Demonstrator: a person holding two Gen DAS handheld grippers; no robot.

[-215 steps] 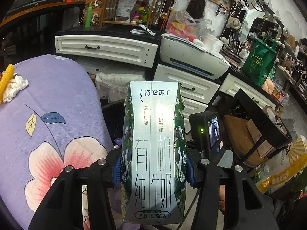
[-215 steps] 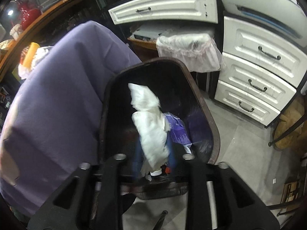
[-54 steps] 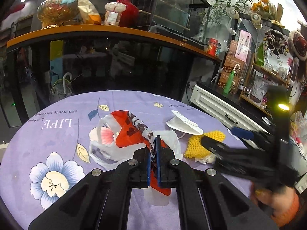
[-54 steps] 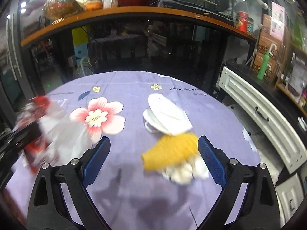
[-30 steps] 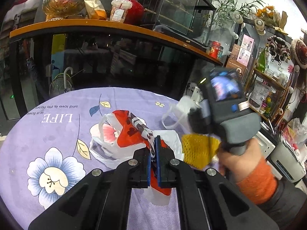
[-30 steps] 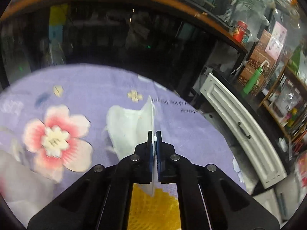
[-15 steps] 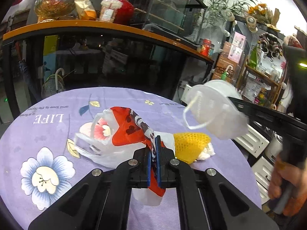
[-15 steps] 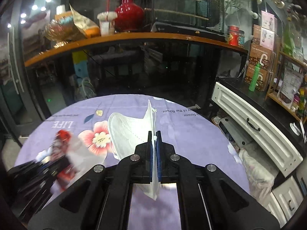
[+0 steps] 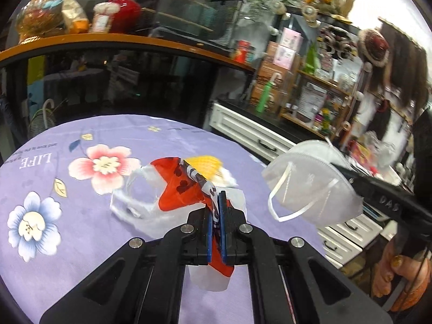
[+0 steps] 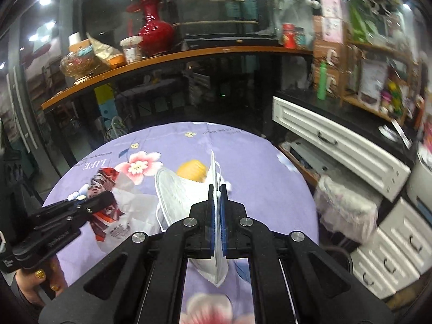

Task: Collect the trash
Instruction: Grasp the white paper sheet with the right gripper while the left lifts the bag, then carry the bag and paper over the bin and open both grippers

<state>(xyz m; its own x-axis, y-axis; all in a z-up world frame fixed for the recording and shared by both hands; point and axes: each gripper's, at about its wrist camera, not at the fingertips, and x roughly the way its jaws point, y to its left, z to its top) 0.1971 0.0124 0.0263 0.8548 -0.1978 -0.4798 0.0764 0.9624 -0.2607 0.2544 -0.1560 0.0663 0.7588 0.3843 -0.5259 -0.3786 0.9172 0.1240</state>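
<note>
My left gripper (image 9: 215, 198) is shut on a crumpled red and white plastic bag (image 9: 178, 189) that trails over the purple flowered tablecloth (image 9: 54, 183). Behind the bag lies a yellow foam net with white tissue (image 9: 206, 163). My right gripper (image 10: 217, 189) is shut on the edge of a white face mask (image 10: 178, 191), held up off the table. In the left wrist view that mask (image 9: 310, 186) hangs past the table's right edge, its ear loops dangling. The right wrist view shows the left gripper (image 10: 105, 195) with the bag (image 10: 116, 210) at lower left, and the yellow net (image 10: 193, 170) beyond the mask.
White drawer units (image 10: 340, 145) line the right side, with a bin lined in white plastic (image 10: 345, 210) on the floor beside the table. An orange-edged glass counter (image 10: 162, 56) with a red vase (image 10: 155, 29) stands behind. Cluttered shelves (image 9: 310, 89) fill the far right. A hand (image 9: 388, 272) grips the right tool.
The right gripper has lifted the mask off the table and carried it out to the right, beyond the table's edge. The left gripper has dragged the bag rightward, now partly covering the yellow net.
</note>
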